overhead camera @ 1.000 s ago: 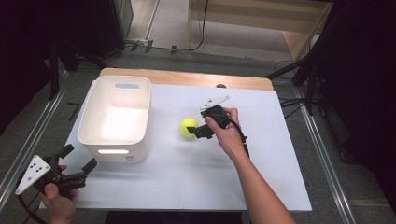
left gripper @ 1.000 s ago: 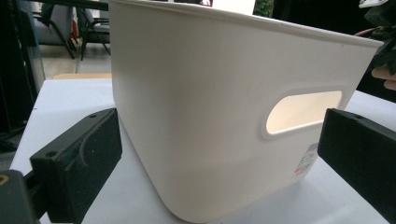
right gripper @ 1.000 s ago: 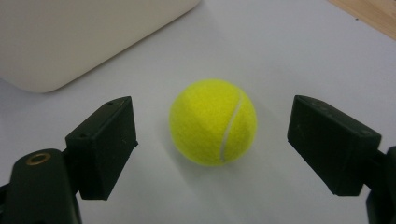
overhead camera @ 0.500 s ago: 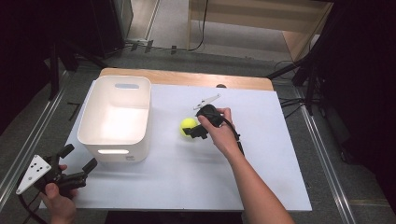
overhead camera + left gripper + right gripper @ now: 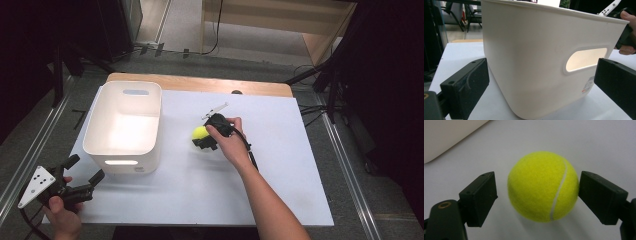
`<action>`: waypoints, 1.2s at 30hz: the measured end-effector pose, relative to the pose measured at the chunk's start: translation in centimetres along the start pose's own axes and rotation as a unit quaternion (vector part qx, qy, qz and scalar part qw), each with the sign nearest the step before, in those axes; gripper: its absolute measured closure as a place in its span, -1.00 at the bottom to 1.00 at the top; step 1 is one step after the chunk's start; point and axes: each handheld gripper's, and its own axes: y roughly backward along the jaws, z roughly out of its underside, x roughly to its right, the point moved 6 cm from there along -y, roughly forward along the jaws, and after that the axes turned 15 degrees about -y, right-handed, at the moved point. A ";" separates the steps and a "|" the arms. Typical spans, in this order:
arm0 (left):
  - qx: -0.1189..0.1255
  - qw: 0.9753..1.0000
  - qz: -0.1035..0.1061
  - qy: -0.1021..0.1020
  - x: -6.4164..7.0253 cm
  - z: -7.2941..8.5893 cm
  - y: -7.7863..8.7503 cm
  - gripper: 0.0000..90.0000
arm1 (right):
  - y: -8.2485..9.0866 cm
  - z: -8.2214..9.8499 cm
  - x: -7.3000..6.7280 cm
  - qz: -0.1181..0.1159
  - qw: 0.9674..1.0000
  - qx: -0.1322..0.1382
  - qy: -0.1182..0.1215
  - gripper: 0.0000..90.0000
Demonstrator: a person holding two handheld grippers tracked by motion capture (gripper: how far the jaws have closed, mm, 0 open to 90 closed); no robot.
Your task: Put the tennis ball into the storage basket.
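A yellow tennis ball (image 5: 199, 132) rests on the white table top, a little right of the white bin (image 5: 122, 161). My right gripper (image 5: 201, 139) is open around the ball. In the right gripper view the ball (image 5: 542, 186) sits between the two black jaws, with a gap at the left jaw and the right jaw close against it. My left gripper (image 5: 86, 168) is open at the table's front left corner and holds nothing. In the left gripper view its jaws (image 5: 541, 82) stand wide apart before the bin's near wall (image 5: 536, 57), with the handle slot at the right.
The white table top (image 5: 280, 165) has bare room to the right of and in front of the ball. A wooden strip (image 5: 200, 84) runs along its far edge. Metal rails (image 5: 345, 160) flank both sides. The bin's inside looks bare.
My right gripper has moved left to the tennis ball, which now lies between its jaws. The ball, the bin and my left gripper have stayed put.
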 end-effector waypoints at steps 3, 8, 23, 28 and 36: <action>0.000 1.000 0.000 0.000 0.0 0.0 0.0 -1.00 | -0.1 0.0 0.0 -0.001 1.000 0.001 0.001 -0.67; 0.000 1.000 0.000 0.000 0.0 0.0 0.0 -1.00 | -0.5 -0.1 -0.1 -0.002 1.000 0.004 -0.004 -0.66; -0.001 1.000 -0.001 0.000 0.0 0.0 -0.1 -1.00 | -1.7 -0.1 0.4 0.011 1.000 0.007 -0.020 -0.66; -0.001 1.000 -0.001 0.000 0.0 0.0 -0.1 -1.00 | -2.1 -0.2 0.5 0.013 0.999 0.013 -0.030 -0.66; -0.001 1.000 -0.001 0.001 0.0 0.0 0.0 -1.00 | -2.2 -0.2 0.8 0.031 0.999 0.015 -0.032 -0.50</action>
